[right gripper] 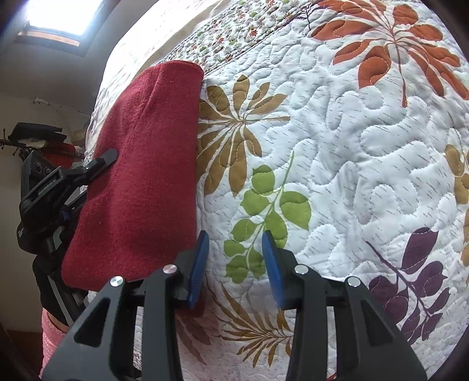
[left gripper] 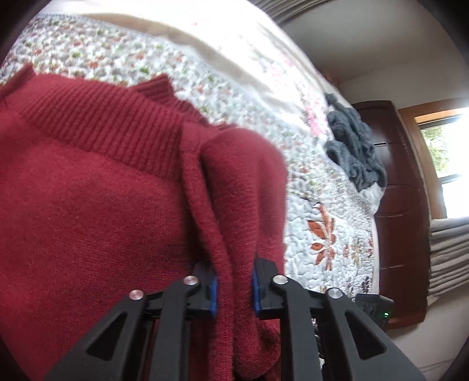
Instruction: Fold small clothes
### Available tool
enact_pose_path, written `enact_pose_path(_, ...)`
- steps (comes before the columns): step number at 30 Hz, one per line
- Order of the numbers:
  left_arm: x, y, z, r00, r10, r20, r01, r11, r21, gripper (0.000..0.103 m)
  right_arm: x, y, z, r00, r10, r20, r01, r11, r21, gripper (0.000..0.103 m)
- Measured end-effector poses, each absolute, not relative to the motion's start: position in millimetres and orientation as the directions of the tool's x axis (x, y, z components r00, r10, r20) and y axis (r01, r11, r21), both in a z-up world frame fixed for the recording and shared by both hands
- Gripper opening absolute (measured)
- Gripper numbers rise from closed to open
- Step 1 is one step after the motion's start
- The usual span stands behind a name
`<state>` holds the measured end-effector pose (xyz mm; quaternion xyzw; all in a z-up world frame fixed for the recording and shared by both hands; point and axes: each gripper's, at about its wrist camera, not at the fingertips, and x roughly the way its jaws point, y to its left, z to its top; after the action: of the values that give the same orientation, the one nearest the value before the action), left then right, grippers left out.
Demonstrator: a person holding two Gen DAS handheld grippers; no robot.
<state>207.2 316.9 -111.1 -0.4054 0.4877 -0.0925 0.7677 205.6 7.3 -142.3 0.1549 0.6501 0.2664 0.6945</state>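
Pinching a fold of the dark red knitted sweater (left gripper: 123, 187) in my left gripper (left gripper: 234, 290), I hold my right gripper (right gripper: 234, 263) spread, empty, above the leaf-printed white quilt (right gripper: 351, 164).

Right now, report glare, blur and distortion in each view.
Left wrist view: window blown out, far quilt overexposed, red sweater slightly soft. Right wrist view: skylight glares, quilt pattern sharp. Both: fisheye bending, dark corners.
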Motion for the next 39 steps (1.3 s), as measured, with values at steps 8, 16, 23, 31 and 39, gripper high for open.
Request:
enact_pose_path(8, 191.8, 325.9, -69.8, 0.585, -0.558, -0.589, -0.156, 0.635, -0.756, 0.014, 197.9, 11.3, -128.6, 0.025, 0.573, -0.819, -0.197, 0.807, 0.557, 0.039)
enact_pose_path(16, 170.4, 373.9, -43.1, 0.643, -0.524, -0.558, -0.156, 0.623, -0.766, 0.014, 189.1, 37.1, -110.7, 0.033, 0.577, -0.816, -0.267, 0.792, 0.549, 0.041)
enact_pose_path(23, 143.7, 435.0, -26.6, 0.693, -0.451, -0.562, -0.195, 0.634, -0.749, 0.014, 180.1, 69.5, -104.5, 0.012, 0.582, -0.813, -0.334, 0.768, 0.546, 0.041)
enact_pose_path(31, 103.9, 494.6, -39.5, 0.706, -0.379, -0.598, -0.263, 0.643, -0.719, 0.014, 170.0, 110.4, -103.1, -0.031, 0.589, -0.807, -0.392, 0.736, 0.552, 0.041)
enact_pose_path(39, 80.8, 535.3, -95.7, 0.673, -0.363, -0.644, -0.362, 0.598, -0.715, 0.014, 155.9, 138.3, -104.6, -0.069, 0.578, -0.813, -0.44, 0.714, 0.545, 0.041)
